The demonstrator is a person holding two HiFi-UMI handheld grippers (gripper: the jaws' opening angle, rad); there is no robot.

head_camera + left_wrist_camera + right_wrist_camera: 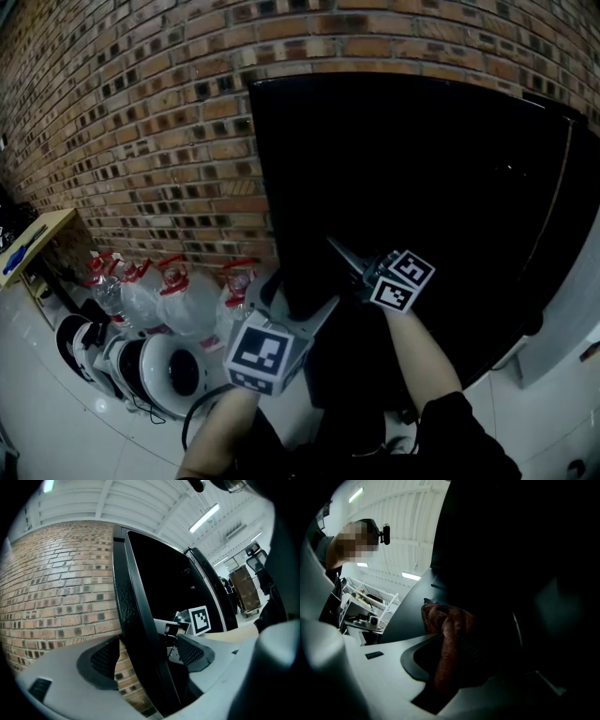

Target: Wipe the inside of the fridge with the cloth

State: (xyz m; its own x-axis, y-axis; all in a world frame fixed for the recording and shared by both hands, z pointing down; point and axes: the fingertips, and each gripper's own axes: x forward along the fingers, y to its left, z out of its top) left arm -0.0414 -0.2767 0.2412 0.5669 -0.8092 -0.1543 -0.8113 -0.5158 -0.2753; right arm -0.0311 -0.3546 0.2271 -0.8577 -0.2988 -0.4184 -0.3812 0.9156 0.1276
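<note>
The cloth [447, 634] is clamped in the jaws of the right gripper [454, 653], which are clenched on its lower part. Its long axis is laid along the jaws, and its bunched free end is pointed out past their tips and upward. It is seen as a rust-brown, nubby fabric, folded into thick creases and much darkened by shadow. In the head view the right gripper [345, 258] is held against the black front of the fridge [422, 216], near its lower left edge, with the tips aimed up and to the left; the cloth itself cannot be made out there. The left gripper [150, 656] is released, its jaws spread wide. The thick black edge of the fridge door [136, 620] is straddled by them, and brick is seen through the gap beside the left pad, so the door is not gripped. In the head view the left gripper [298, 298] is placed at the fridge's lower left corner. A brick wall [141, 122] is seen behind the fridge, and water bottles [178, 300] are stood on the floor at the wall's foot.
</note>
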